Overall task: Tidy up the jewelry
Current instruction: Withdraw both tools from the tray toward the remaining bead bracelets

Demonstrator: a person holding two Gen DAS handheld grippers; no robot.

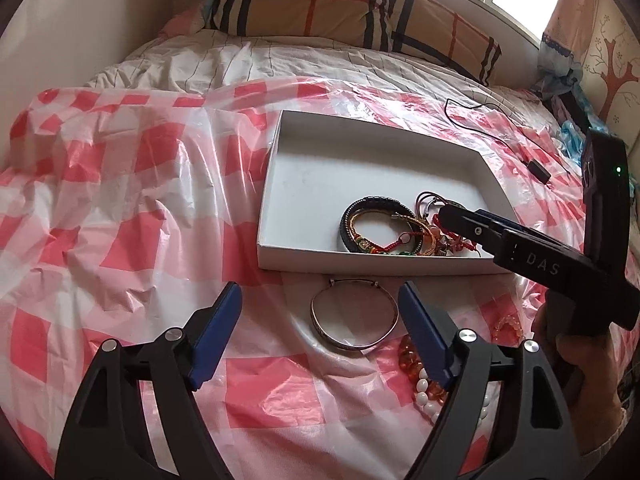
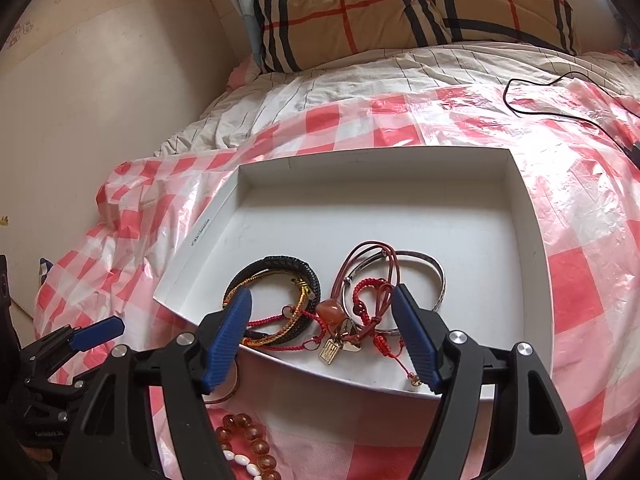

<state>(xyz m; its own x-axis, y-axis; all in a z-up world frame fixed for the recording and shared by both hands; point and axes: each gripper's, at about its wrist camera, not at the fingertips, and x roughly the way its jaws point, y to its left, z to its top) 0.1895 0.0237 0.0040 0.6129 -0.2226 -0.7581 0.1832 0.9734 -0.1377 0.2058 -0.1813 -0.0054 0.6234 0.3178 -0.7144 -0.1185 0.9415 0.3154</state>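
A white shallow box [image 1: 320, 168] [image 2: 400, 208] lies on the checked plastic sheet. Inside lie a black braided bracelet [image 1: 370, 204] [image 2: 292, 264], red cord bracelets [image 2: 376, 292], a silver bangle [image 2: 436, 272] and charms. My right gripper [image 2: 322, 310] is open and empty, just above the pile; it shows in the left wrist view [image 1: 452, 216]. My left gripper [image 1: 320, 300] is open, its fingers either side of a silver bangle [image 1: 354, 320] on the sheet before the box. Amber beads [image 1: 412, 360] [image 2: 248, 436] and white beads [image 1: 424, 396] [image 2: 240, 460] lie near it.
A red-and-white checked plastic sheet [image 1: 120, 200] covers the bed. A plaid pillow [image 1: 320, 4] lies at the head by the window. A black cable with an adapter [image 1: 536, 168] lies right of the box. A wall runs along the left.
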